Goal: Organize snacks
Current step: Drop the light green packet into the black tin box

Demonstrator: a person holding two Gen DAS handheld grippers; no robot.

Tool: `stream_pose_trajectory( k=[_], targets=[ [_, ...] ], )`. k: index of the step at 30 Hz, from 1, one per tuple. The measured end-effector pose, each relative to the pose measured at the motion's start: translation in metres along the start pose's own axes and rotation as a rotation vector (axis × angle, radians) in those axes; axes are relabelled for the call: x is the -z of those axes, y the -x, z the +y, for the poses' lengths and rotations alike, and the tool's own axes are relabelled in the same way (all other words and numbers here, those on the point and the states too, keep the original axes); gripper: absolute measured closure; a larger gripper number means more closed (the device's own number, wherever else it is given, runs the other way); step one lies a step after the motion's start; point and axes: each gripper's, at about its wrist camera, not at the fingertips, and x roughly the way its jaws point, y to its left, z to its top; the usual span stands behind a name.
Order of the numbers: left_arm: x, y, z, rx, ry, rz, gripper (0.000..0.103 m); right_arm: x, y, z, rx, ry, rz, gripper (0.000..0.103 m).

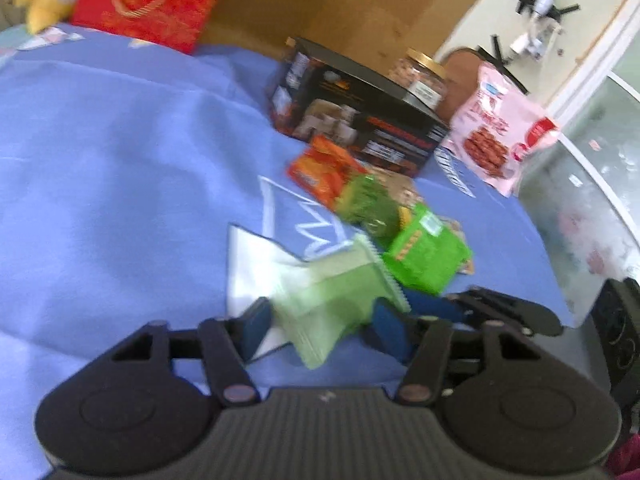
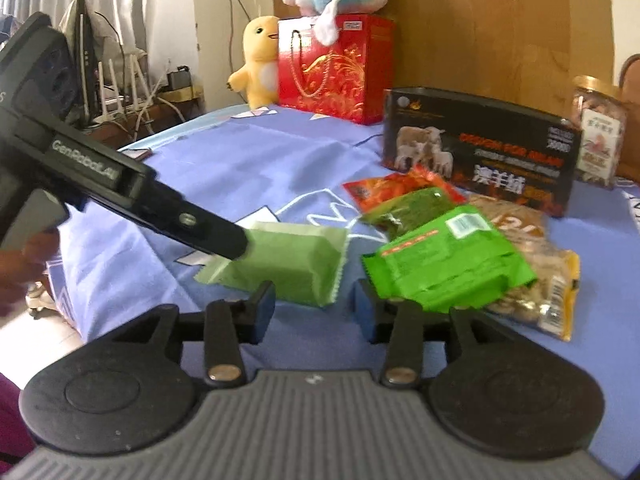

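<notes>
My left gripper (image 1: 320, 330) is shut on a pale green snack packet (image 1: 332, 296), held just above the blue cloth; it also shows in the right wrist view (image 2: 292, 264) with the left gripper's arm (image 2: 160, 204) reaching onto it. My right gripper (image 2: 316, 304) is open and empty, just in front of the snack pile. The pile holds a bright green packet (image 2: 448, 264), a dark green packet (image 2: 408, 208), a red-orange packet (image 2: 392, 188) and a clear bag of nuts (image 2: 532, 276). The bright green packet (image 1: 428, 256) and an orange packet (image 1: 320, 172) also show in the left wrist view.
A black box (image 2: 480, 152) stands behind the pile, with a jar (image 2: 600, 132) to its right. A pink snack bag (image 1: 500, 128) leans near the table's right edge. A red gift bag (image 2: 336, 68) and plush toys (image 2: 260, 60) stand at the back. The blue cloth (image 1: 120, 160) covers the table.
</notes>
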Motion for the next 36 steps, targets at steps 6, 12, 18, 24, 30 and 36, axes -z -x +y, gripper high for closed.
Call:
stream_pose_trajectory(
  k=[6,12,18,24,30,36],
  targets=[
    [-0.022,-0.01,-0.027,0.019,-0.068,-0.002,0.057,-0.002,0.017,-0.001,0.079,0.0,-0.062,0.081],
    [-0.058,-0.025,-0.072,0.099,-0.181,-0.052,0.059,-0.011,0.043,-0.033,0.189,-0.069,-0.164,0.081],
    [-0.071,-0.085,-0.094,0.123,-0.219,0.044,0.057,0.0,0.041,-0.069,0.263,-0.141,-0.106,0.081],
    [-0.113,-0.085,-0.115,0.139,-0.259,-0.037,0.057,-0.031,0.041,-0.092,0.292,-0.094,-0.19,0.081],
    [-0.174,-0.107,-0.119,0.079,-0.254,-0.148,0.055,-0.079,0.004,-0.135,0.358,-0.035,-0.246,0.08],
    [-0.198,-0.146,-0.108,0.048,-0.215,-0.126,0.054,-0.086,-0.013,-0.157,0.386,-0.105,-0.229,0.07]
  ],
)
